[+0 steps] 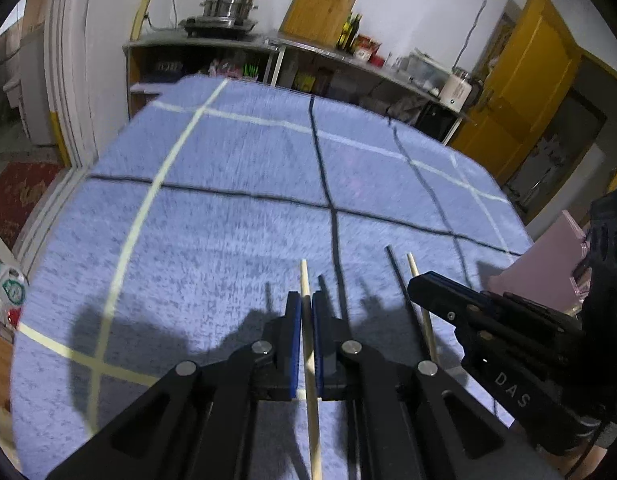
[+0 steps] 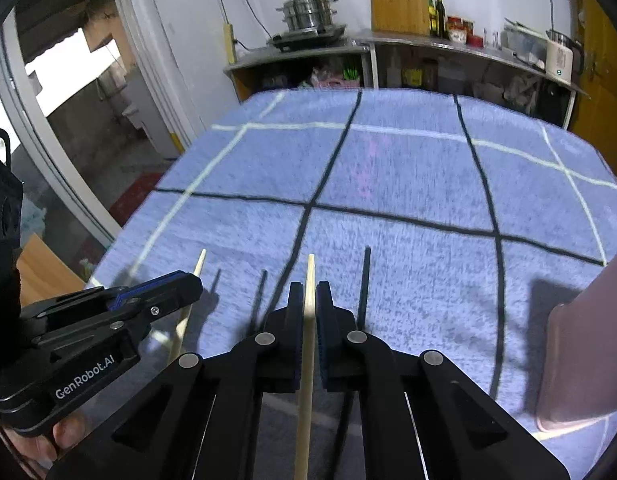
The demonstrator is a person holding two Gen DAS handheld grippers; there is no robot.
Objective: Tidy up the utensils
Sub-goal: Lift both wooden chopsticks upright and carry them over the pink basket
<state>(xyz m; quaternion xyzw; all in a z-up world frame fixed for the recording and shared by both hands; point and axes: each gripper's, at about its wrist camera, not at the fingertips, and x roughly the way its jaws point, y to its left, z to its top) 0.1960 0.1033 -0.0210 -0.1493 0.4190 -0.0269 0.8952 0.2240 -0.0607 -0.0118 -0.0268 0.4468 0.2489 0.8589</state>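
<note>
- While both tools sit low over the blue checked cloth point(image 1: 228, 184) covering the worktop, each points forward toward the far kitchen shelf point(image 2: 448, 46).
- Left gripper point(image 1: 307, 312): its two blue-padded fingers point(image 1: 294, 320) are drawn in tight on a pale wooden chopstick point(image 1: 308, 360), which runs lengthwise between them, its tip sticking out just past the fingertips and its rear end passing back under the camera.
- Seen from the right wrist view, the left gripper point(image 2: 176, 284) lies to the side, level and slightly angled inward, with its chopstick point(image 2: 192, 292) poking out ahead of it above the cloth.
- Right gripper point(image 2: 309, 308): its fingers point(image 2: 295, 316) are likewise clamped on a second pale chopstick point(image 2: 308, 340), held along the gripper's axis, tip forward.
- From the left wrist view the right gripper point(image 1: 424, 284) appears beside the left one, a pale chopstick point(image 1: 422, 312) and a dark thin stick point(image 1: 400, 280) showing next to it; whether the dark stick is gripped I cannot tell.
- A pink object point(image 1: 540, 260) stands at the cloth's right edge, near the right gripper.
</note>
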